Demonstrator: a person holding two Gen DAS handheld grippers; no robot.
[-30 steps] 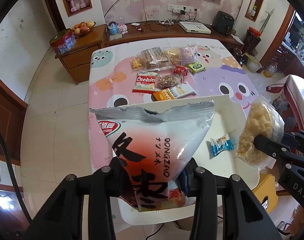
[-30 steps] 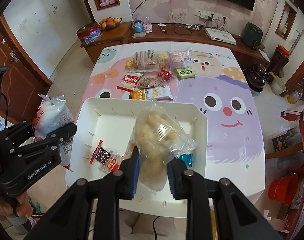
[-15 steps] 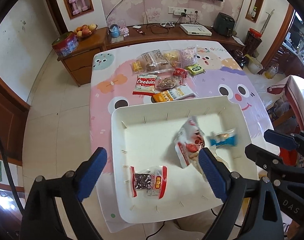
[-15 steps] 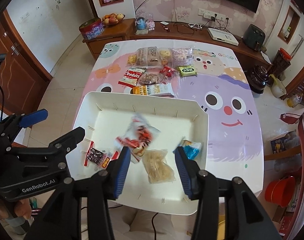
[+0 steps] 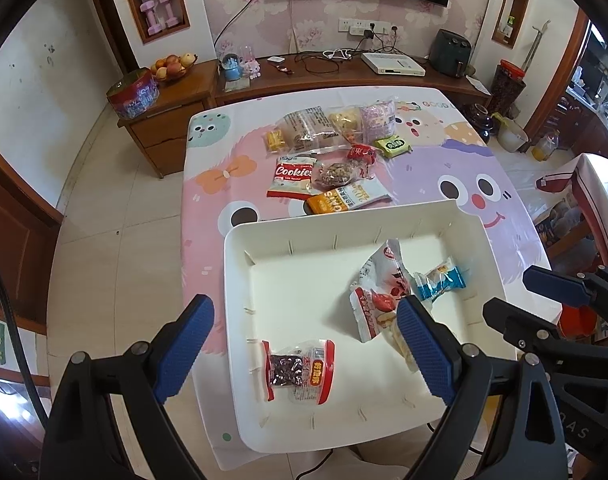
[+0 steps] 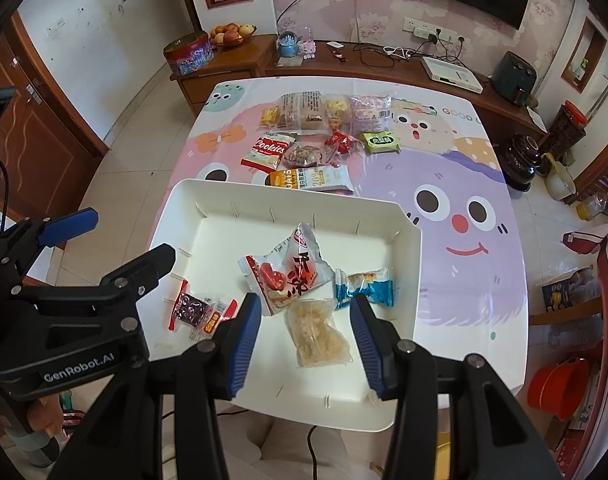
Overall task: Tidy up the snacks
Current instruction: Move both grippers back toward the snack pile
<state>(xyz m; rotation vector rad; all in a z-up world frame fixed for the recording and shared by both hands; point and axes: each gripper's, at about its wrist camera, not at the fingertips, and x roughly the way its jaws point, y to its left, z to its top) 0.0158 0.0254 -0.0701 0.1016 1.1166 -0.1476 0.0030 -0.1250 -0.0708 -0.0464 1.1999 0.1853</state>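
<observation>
Remaining snacks: the oats pack [image 6: 312,179] lies upper centre of the right-wrist frame, just beyond the white tray [image 6: 410,280], long axis across. We hold both grippers over the tray, left gripper [image 5: 300,350] wide open, right gripper [image 6: 306,338] partly open, both empty. Right looks marginally nearer, though fisheye makes that uncertain.

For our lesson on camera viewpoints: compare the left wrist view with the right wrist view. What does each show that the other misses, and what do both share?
Left wrist only: the red-capped dark jar by the far wall.

Right wrist only: the whole clear bag of pale snacks, and a hand holding the left gripper.

Both: the white tray, red-and-white packet, blue packet and dark-filled packet.
</observation>
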